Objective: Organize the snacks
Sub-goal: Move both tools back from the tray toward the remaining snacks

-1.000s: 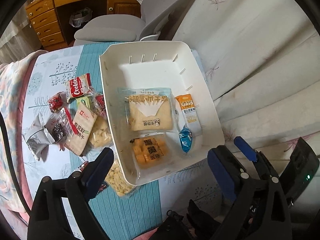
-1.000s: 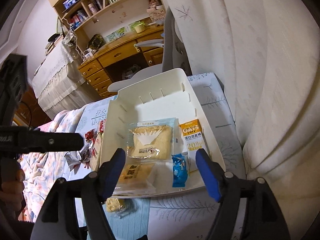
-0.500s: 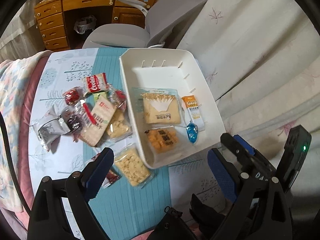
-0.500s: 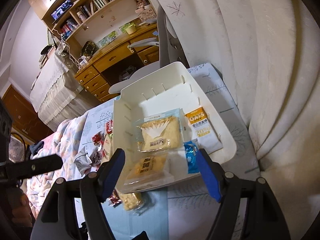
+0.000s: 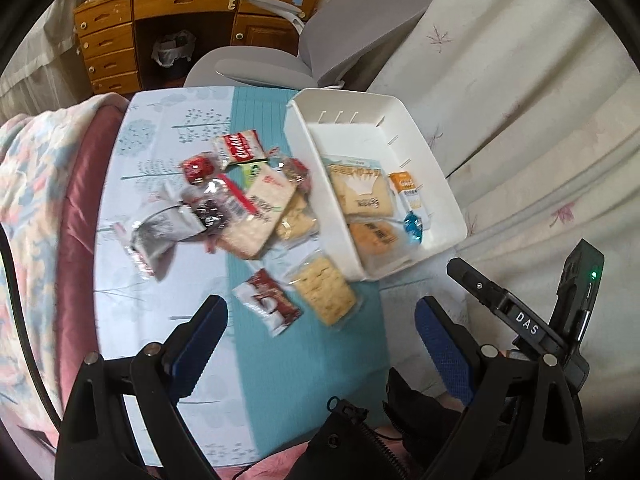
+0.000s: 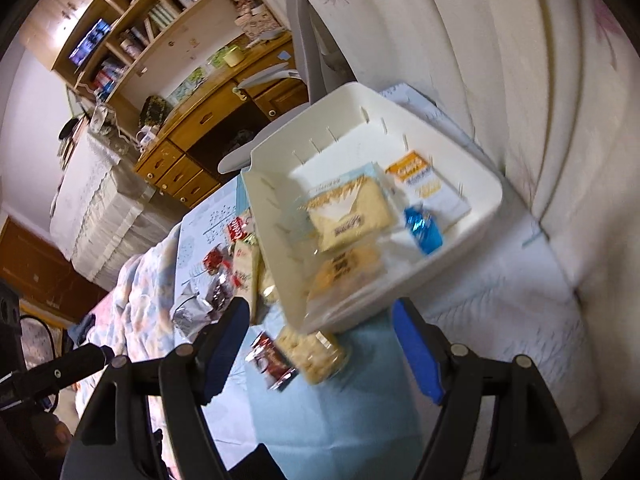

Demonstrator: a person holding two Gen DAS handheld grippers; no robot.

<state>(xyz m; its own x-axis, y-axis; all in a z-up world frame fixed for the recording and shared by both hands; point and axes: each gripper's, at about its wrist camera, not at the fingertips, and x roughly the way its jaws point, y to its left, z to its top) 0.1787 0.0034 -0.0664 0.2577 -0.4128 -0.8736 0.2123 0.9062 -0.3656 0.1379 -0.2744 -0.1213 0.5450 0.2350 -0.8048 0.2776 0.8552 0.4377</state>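
A white bin (image 5: 404,120) (image 6: 480,176) stands on the table's right side. It holds a pale cracker pack (image 5: 360,194) (image 6: 348,216), an orange cake pack (image 5: 376,238), an oats bar (image 5: 408,190) (image 6: 428,184) and a blue candy (image 5: 412,226) (image 6: 424,228). Loose snacks lie left of the bin: a Cookies pack (image 5: 240,150), a long biscuit pack (image 5: 260,212), a cracker pack (image 5: 324,290) (image 6: 308,350) and a brown wafer pack (image 5: 268,302) (image 6: 272,360). My left gripper (image 5: 320,336) and right gripper (image 6: 320,340) are both open and empty, held above the table's near end.
A grey office chair (image 5: 320,40) and a wooden desk (image 5: 180,12) stand beyond the table. A white curtain (image 5: 540,120) hangs at the right. A floral blanket (image 5: 32,200) lies at the left edge. The right gripper's body (image 5: 560,320) shows in the left wrist view.
Both grippers have pulled back and up from the bin, so more of the table and the loose snacks shows. The right view has tilted. Both stay open and empty.
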